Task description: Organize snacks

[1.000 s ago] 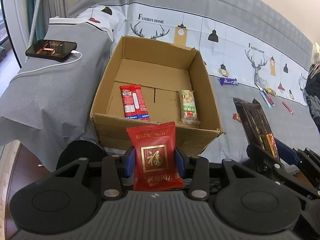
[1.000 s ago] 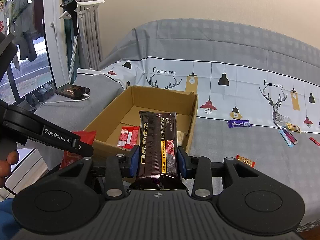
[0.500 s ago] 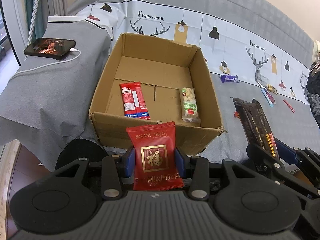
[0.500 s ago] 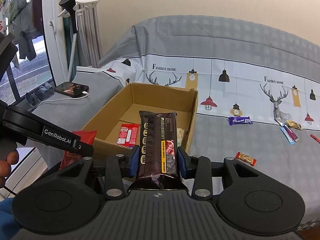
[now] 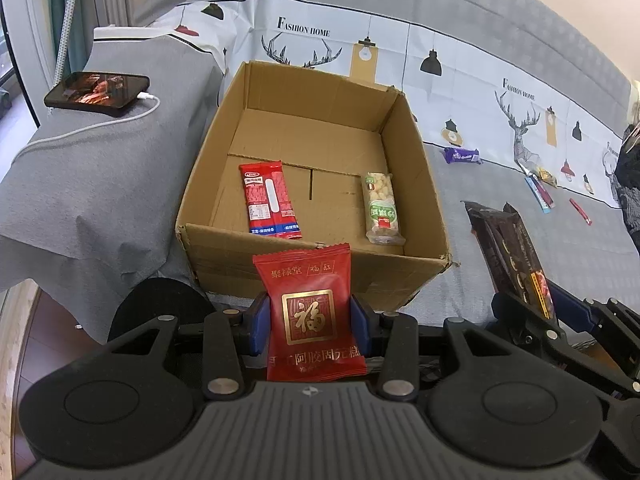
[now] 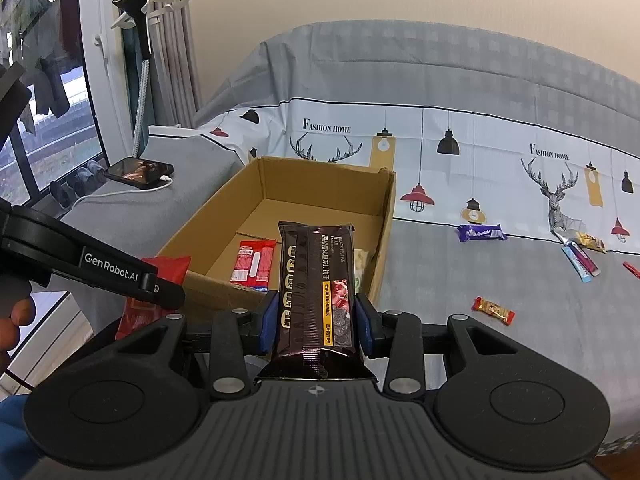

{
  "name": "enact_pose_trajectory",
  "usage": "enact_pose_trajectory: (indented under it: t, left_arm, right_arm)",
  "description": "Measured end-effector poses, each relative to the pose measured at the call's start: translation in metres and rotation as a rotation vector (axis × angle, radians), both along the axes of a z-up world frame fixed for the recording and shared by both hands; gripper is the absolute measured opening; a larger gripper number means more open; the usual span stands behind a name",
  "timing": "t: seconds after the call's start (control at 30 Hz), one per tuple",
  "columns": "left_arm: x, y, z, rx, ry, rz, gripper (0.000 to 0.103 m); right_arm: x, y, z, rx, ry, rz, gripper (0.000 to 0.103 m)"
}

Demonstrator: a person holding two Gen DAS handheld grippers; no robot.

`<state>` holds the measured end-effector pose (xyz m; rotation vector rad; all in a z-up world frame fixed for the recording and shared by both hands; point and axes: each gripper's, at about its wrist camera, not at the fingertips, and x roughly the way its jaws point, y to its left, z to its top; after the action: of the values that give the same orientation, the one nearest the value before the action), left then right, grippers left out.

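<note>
An open cardboard box (image 5: 224,168) (image 6: 384,216) stands on the covered sofa. Inside it lie a red stick pack (image 5: 270,200) (image 6: 252,266) and a green-labelled puffed snack (image 5: 382,208). My left gripper (image 5: 310,322) is shut on a red packet with a gold character (image 5: 310,312), held upright just in front of the box's near wall. My right gripper (image 6: 316,320) is shut on a dark brown biscuit pack (image 6: 316,292), held upright near the box's near right corner; the left wrist view shows this dark brown biscuit pack (image 5: 508,248) at the right.
A phone (image 5: 96,94) on a charging cable lies on the grey armrest left of the box. Loose snacks dot the seat at the right: a purple bar (image 6: 480,233), a small red-gold candy (image 6: 493,310), thin sticks (image 6: 580,262). A hand (image 6: 16,320) shows at far left.
The box has drifted slightly lower in both views; both grippers hold their packs as before.
</note>
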<state>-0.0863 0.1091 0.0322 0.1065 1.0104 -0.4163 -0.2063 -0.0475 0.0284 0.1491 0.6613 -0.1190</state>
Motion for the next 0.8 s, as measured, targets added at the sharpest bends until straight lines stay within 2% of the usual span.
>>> enact_pose_trajectory:
  t: [0.53, 0.8]
  left_arm:
    - [0.026, 0.005, 0.002, -0.027, 0.013, 0.034, 0.046]
    - [0.046, 0.004, 0.009, -0.042, -0.012, 0.052, 0.046]
  right_arm:
    - [0.012, -0.005, -0.008, -0.002, 0.035, -0.02, 0.041]
    - [0.026, -0.007, -0.009, -0.016, 0.04, -0.029, 0.041]
